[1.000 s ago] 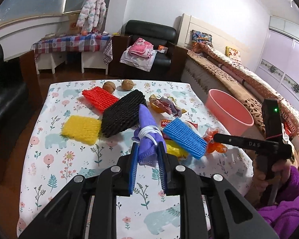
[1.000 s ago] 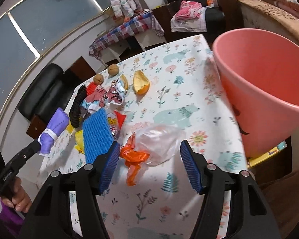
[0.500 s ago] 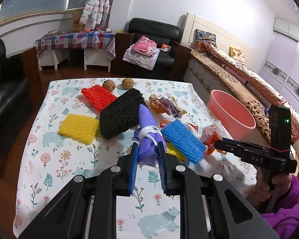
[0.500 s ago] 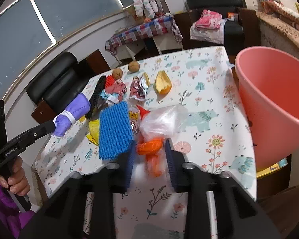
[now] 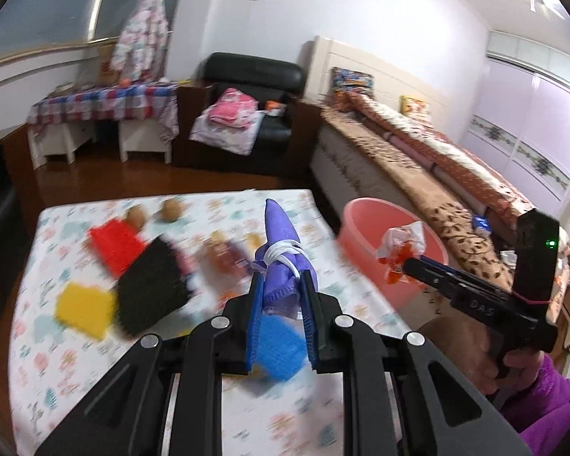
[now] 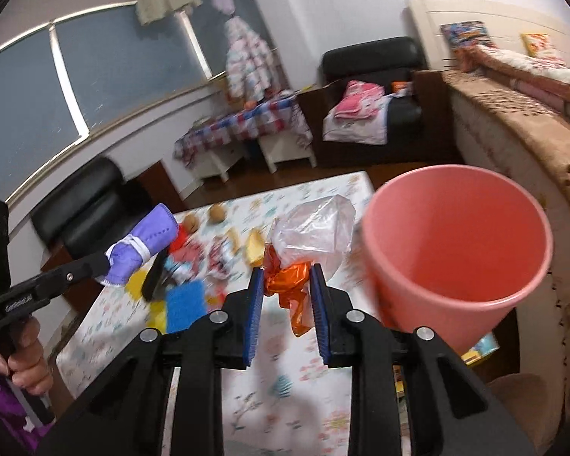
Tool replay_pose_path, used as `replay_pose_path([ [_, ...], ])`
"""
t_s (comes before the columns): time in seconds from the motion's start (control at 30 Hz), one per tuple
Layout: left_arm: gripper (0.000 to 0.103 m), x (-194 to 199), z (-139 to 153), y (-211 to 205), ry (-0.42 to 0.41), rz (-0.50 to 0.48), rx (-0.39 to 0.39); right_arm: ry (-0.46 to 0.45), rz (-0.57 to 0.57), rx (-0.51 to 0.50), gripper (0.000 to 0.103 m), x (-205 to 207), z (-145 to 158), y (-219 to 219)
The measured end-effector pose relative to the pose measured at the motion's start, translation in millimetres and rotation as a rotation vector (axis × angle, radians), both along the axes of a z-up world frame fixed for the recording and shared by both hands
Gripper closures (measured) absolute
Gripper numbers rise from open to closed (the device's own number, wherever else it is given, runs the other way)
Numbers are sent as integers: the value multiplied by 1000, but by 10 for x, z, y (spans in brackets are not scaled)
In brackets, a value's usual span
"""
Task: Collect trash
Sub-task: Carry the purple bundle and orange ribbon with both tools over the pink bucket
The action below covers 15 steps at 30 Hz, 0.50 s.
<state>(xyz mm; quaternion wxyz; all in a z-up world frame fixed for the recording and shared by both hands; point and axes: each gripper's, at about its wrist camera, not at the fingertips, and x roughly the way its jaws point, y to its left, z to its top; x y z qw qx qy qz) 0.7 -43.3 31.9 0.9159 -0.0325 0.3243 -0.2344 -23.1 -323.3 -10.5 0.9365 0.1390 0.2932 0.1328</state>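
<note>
My left gripper (image 5: 281, 285) is shut on a rolled purple face mask (image 5: 281, 243), held up above the table; it also shows in the right wrist view (image 6: 140, 247). My right gripper (image 6: 287, 285) is shut on an orange and clear plastic bag (image 6: 311, 235), lifted off the table just left of the pink bin (image 6: 456, 250). In the left wrist view the bag (image 5: 401, 243) hangs at the near rim of the bin (image 5: 361, 228). More trash lies on the table: red (image 5: 116, 245), black (image 5: 152, 285), yellow (image 5: 83, 307) and blue (image 5: 279, 345) foam nets.
The table has a floral cloth (image 5: 68, 361). Two walnuts (image 5: 152, 214) lie near its far edge, with crumpled wrappers (image 6: 216, 258) and peel (image 6: 254, 247) in the middle. A bed (image 5: 437, 190) runs along the right, behind the bin. A black armchair (image 5: 247, 114) stands beyond.
My right gripper has closed on the plastic bag and lifted it toward the pink bin. My left gripper has risen with the mask and shifted right.
</note>
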Motion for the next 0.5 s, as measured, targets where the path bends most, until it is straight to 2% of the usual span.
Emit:
replay_pose_path([
  [0.3, 85, 356, 177, -906, -16, -174, -19, 9, -170, 17, 78, 134, 52, -577],
  [0.43, 85, 540, 163, -1260, 11, -224, -32, 33, -210, 17, 78, 210, 26, -733],
  [0.5, 85, 618, 120, -1447, 19, -248, -15, 44, -227, 15, 78, 252, -11, -782],
])
